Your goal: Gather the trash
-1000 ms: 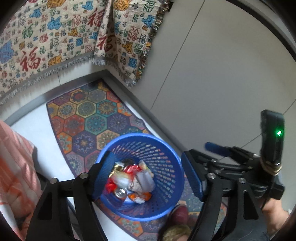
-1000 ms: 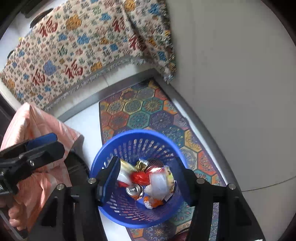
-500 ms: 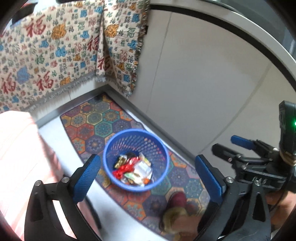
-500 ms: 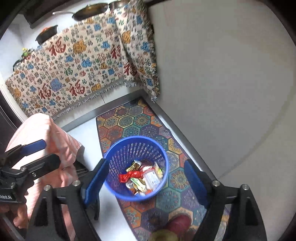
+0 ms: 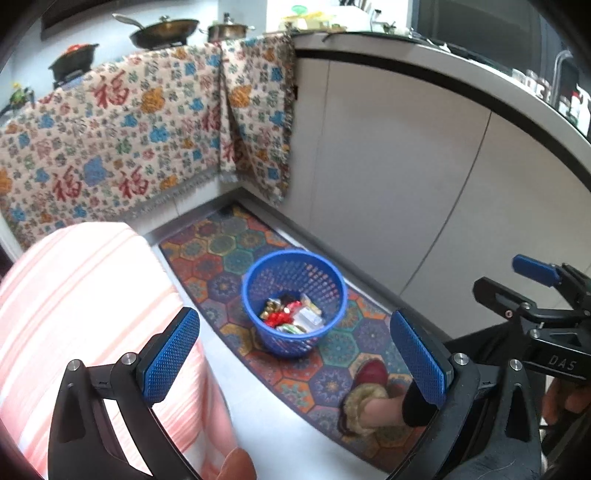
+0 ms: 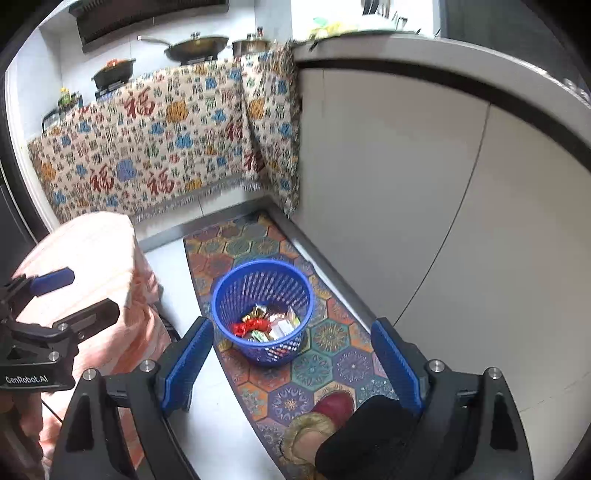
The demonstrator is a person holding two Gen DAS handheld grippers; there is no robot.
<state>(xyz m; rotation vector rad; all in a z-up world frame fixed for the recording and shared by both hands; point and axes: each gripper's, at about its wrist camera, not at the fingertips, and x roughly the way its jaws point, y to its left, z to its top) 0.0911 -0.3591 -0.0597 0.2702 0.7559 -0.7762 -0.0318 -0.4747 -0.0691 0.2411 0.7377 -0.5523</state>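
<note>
A blue mesh basket (image 5: 295,271) stands on a patterned floor mat (image 5: 229,243), also seen in the right wrist view (image 6: 258,273). It holds several pieces of trash (image 5: 291,314), wrappers and a can (image 6: 266,325). My left gripper (image 5: 295,354) is open and empty, high above the basket. My right gripper (image 6: 291,358) is open and empty, also high above it. Each gripper shows in the other's view, the right one (image 5: 532,288) at the right edge and the left one (image 6: 62,295) at the left edge.
White cabinet doors (image 5: 406,177) run along the right. A patterned cloth (image 5: 129,140) hangs over the far counter with pans (image 5: 162,27) on top. A pink striped cloth (image 5: 74,295) covers something at left. A slippered foot (image 5: 365,398) stands on the mat.
Both grippers have risen well away from the basket, which now looks small and far below. The counter top and pans have come into view.
</note>
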